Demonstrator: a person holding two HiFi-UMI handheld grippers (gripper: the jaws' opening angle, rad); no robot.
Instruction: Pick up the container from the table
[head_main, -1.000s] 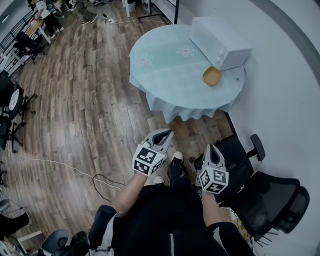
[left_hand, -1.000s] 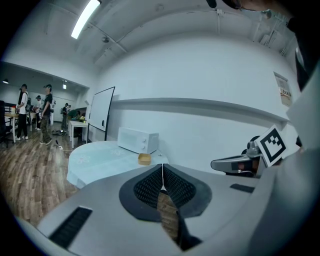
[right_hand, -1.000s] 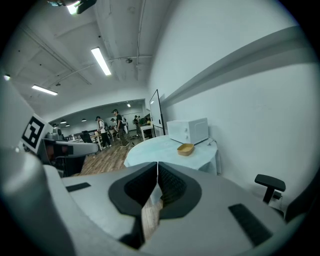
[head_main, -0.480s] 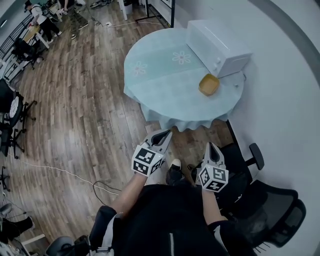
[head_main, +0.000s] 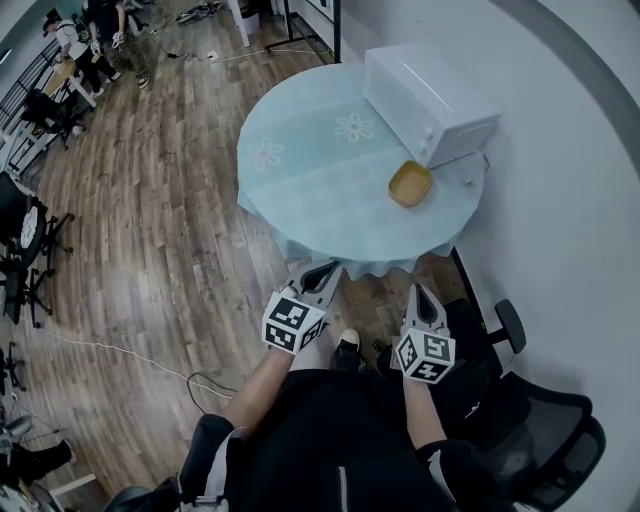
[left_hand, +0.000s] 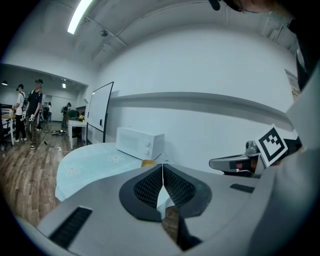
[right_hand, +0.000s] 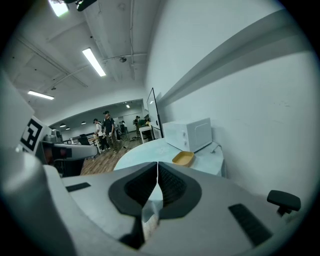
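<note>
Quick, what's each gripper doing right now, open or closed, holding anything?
Left gripper: closed, holding nothing.
Right gripper: closed, holding nothing.

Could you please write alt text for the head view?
Seen from above, a person holds a grey left gripper and right gripper, both shut and empty, short of a round table in a pale blue cloth. On it a shallow yellow container lies beside a white microwave oven.

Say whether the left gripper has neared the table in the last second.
Yes. The left gripper came forward: its tip now meets the table's near edge in the head view; earlier, floor showed between.
</note>
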